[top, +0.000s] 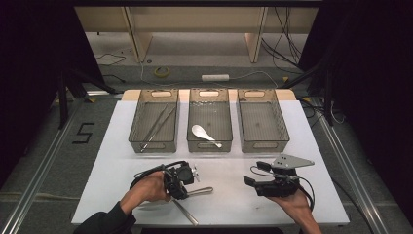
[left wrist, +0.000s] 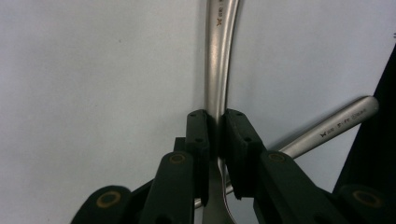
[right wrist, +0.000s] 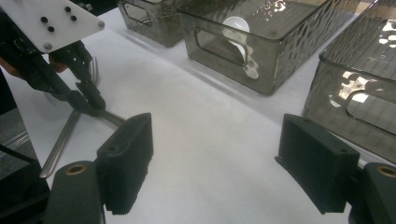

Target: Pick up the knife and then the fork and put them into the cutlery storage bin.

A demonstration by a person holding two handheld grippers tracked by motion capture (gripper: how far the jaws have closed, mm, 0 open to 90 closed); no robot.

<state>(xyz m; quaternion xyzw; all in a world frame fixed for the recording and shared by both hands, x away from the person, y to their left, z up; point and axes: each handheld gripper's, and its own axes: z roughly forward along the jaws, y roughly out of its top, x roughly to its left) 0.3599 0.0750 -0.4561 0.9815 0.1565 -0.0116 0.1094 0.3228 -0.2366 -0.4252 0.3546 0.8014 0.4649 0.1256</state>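
Left gripper [left wrist: 215, 122]: its jaws are pressing from both sides on the handle of a metal fork [left wrist: 218, 70], narrow, with only the handle's thickness between the pads.
Fork: it is lying flat on the white table [top: 229, 195] near the front edge, left of the middle; the handle is running straight on from the pads, away from the gripper.
Second piece of cutlery [left wrist: 336, 127]: another metal handle is lying under the gripped one, crossing it at a slant and sticking out to one side of the jaws.
Right gripper [right wrist: 215, 154]: it is standing wide with nothing between the pads, hovering over bare table near the front edge, right of the middle, well apart from the fork.
Left gripper view: it is showing the stamped marks on both handles and the pads biting on the fork.
Right gripper view: it is showing the fork's prongs beside the left gripper, on the side towards the person.
High view: it is showing three grey baskets [top: 263, 141] in a row along the far edge; the left one is holding long tongs [top: 156, 127], the middle one a white spoon [top: 203, 133].
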